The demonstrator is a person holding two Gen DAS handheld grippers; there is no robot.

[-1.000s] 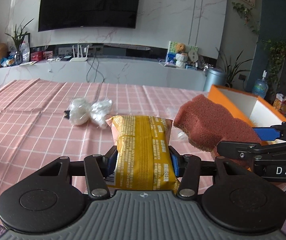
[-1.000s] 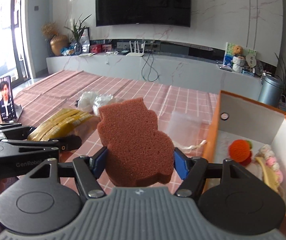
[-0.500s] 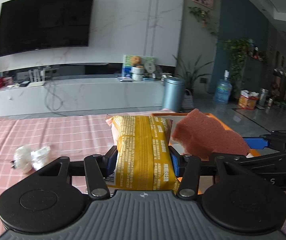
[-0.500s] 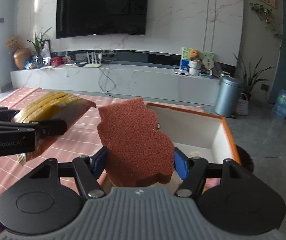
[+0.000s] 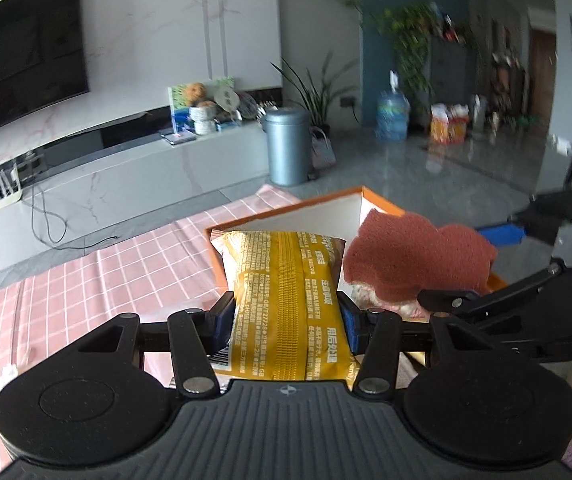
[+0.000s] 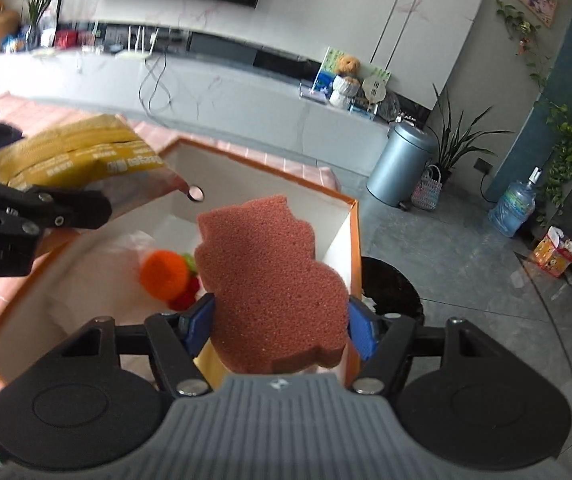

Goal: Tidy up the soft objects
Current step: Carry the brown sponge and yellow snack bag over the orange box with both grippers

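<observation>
Both grippers have swung over the orange box [image 6: 352, 216] at frame centre. The left gripper [image 5: 288, 312] pinches the yellow packet [image 5: 286, 280], the right gripper [image 6: 282, 320] the brown sponge [image 6: 270, 276]; dropping comes next.

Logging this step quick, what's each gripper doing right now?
Left gripper: shut on the yellow crinkly snack packet.
Right gripper: shut on the reddish-brown bear-shaped sponge, above the orange-walled box.

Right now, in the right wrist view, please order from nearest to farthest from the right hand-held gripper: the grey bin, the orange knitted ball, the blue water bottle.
1. Orange knitted ball: inside the box, just ahead-left of the right hand-held gripper.
2. Grey bin: floor, beyond the box.
3. Blue water bottle: far right.
</observation>
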